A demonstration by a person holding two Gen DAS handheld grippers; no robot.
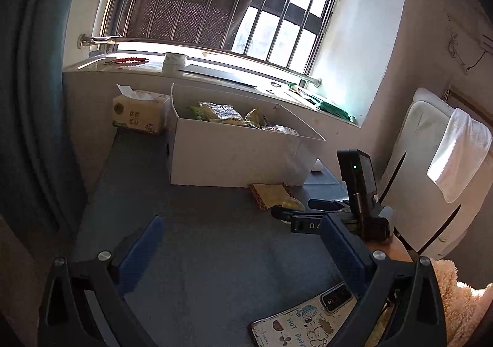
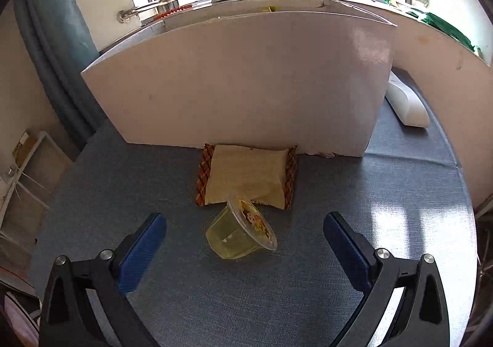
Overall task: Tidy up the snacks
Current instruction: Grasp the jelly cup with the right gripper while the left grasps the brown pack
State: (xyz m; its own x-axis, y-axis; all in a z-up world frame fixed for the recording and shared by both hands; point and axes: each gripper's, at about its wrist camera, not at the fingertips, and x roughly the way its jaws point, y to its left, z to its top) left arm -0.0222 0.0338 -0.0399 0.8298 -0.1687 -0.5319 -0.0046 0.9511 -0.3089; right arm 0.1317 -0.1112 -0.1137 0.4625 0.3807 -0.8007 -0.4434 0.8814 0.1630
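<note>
A white cardboard box point(image 1: 234, 156) stands on the grey table and holds several snack packets point(image 1: 220, 114). In front of the box point(image 2: 246, 91) lies a beige snack packet point(image 2: 248, 179) with checked ends; a yellow jelly cup point(image 2: 242, 231) lies on its side just before it. My right gripper point(image 2: 245, 237) is open, its blue fingers on either side of the jelly cup, apart from it. My left gripper point(image 1: 243, 239) is open and empty over the table. The right gripper point(image 1: 311, 213) shows in the left wrist view beside the packet point(image 1: 271, 194).
A tissue pack point(image 1: 138, 113) stands left of the box by the windowsill. A phone point(image 1: 303, 319) in a cartoon case lies near my left gripper. A white object point(image 2: 405, 100) lies right of the box. A white chair with a towel point(image 1: 456, 153) stands at the right.
</note>
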